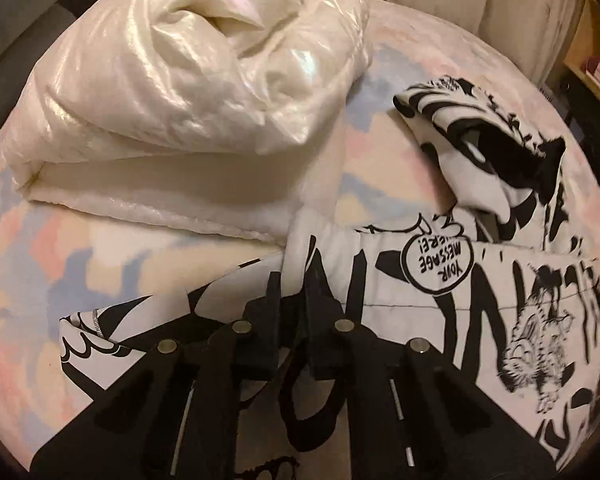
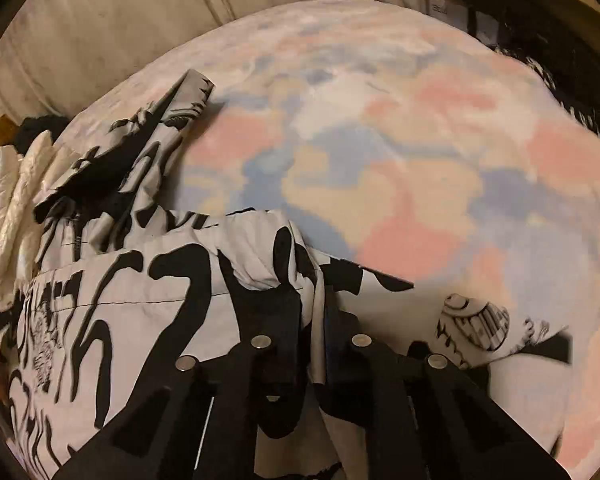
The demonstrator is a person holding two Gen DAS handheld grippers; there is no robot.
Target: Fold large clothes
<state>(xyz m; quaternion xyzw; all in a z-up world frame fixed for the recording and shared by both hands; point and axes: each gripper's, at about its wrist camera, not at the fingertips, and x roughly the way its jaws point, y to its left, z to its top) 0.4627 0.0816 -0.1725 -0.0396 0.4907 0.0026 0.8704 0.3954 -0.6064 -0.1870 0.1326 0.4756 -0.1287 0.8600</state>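
Observation:
A large black-and-white comic-print garment (image 1: 440,280) lies spread on the pastel bed cover (image 1: 60,248), one sleeve (image 1: 480,140) folded across its far side. My left gripper (image 1: 294,280) is shut on a raised fold of this garment near its left edge. In the right wrist view the same garment (image 2: 140,320) fills the lower left, its sleeve (image 2: 140,140) pointing away. My right gripper (image 2: 312,296) is shut on a fold of cloth at the garment's right edge, with a printed flap (image 2: 476,332) lying just to its right.
A folded, shiny white puffer jacket (image 1: 188,92) sits on the bed to the far left of the printed garment, seen edge-on as the puffer jacket (image 2: 12,200). A cream padded headboard (image 2: 120,20) borders the far side. A wooden shelf (image 1: 596,60) stands at right. Bare bed cover (image 2: 420,160) stretches right.

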